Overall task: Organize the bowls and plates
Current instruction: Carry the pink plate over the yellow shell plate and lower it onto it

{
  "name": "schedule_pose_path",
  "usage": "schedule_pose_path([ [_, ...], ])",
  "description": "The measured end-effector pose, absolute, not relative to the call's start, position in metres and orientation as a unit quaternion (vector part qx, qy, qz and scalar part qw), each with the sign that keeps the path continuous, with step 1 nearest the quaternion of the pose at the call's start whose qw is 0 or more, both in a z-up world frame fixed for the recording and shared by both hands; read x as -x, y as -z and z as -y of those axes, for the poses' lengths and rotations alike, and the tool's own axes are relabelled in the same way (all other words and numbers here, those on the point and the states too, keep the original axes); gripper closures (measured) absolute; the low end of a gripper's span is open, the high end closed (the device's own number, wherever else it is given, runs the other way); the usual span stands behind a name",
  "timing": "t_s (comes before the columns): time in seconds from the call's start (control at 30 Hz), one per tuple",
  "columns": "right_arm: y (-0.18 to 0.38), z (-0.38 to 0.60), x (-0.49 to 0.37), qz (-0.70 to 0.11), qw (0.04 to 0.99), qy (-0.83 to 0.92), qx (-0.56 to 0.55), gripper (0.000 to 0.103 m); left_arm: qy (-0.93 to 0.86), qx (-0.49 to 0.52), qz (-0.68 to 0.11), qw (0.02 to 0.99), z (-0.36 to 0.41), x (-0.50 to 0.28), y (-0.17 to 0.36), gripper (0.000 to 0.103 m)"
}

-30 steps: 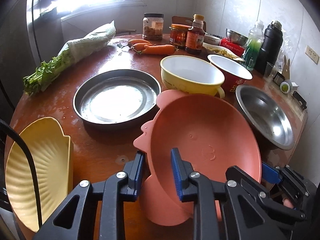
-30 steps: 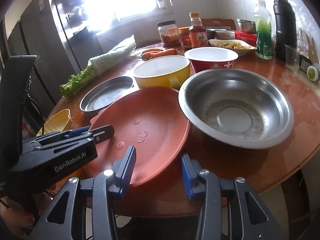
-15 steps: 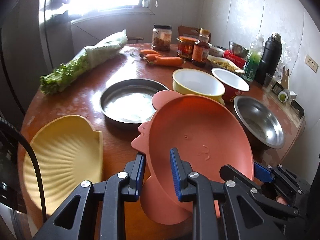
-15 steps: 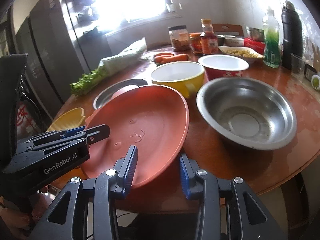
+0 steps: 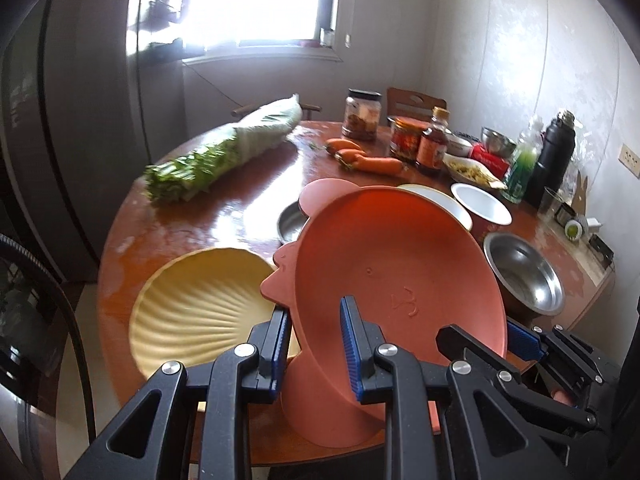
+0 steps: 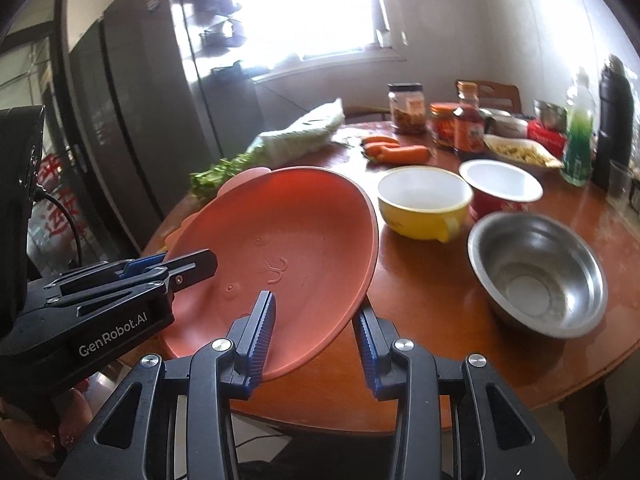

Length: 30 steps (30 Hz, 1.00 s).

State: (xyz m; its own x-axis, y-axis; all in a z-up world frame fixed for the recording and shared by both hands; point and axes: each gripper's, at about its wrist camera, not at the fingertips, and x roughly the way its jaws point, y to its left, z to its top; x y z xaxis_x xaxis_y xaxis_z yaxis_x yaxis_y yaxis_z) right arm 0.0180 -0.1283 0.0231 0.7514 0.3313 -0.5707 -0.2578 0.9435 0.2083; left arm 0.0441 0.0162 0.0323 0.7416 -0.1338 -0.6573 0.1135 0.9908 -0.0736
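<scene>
I hold the orange plate (image 5: 384,264), tilted above the table at frame centre, with both grippers clamped on its rim: left gripper (image 5: 314,350) near-shut, right gripper (image 6: 316,344) partly open. I should level it over the yellow plate (image 5: 200,304), lower left.

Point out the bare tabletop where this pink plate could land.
Bare wood lies between the celery bundle and the yellow shell plate, and along the near edge in front of the steel bowl. The far side is crowded with jars, bottles, carrots and bowls.
</scene>
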Motion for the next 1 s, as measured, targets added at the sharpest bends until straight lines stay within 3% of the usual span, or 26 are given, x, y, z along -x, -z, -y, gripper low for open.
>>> schedule_pose_path([
  [0.43, -0.043, 0.067, -0.029, -0.300, 0.929, -0.213, -0.024, 0.062, 0.018, 0.040, -0.335, 0.941, -0.079, -0.032, -0.046, 0.078],
  [1.0, -0.010, 0.008, -0.070, -0.348, 0.905, -0.244, 0.006, 0.062, -0.019, 0.070, -0.380, 0.922, -0.128, -0.055, -0.006, 0.078],
])
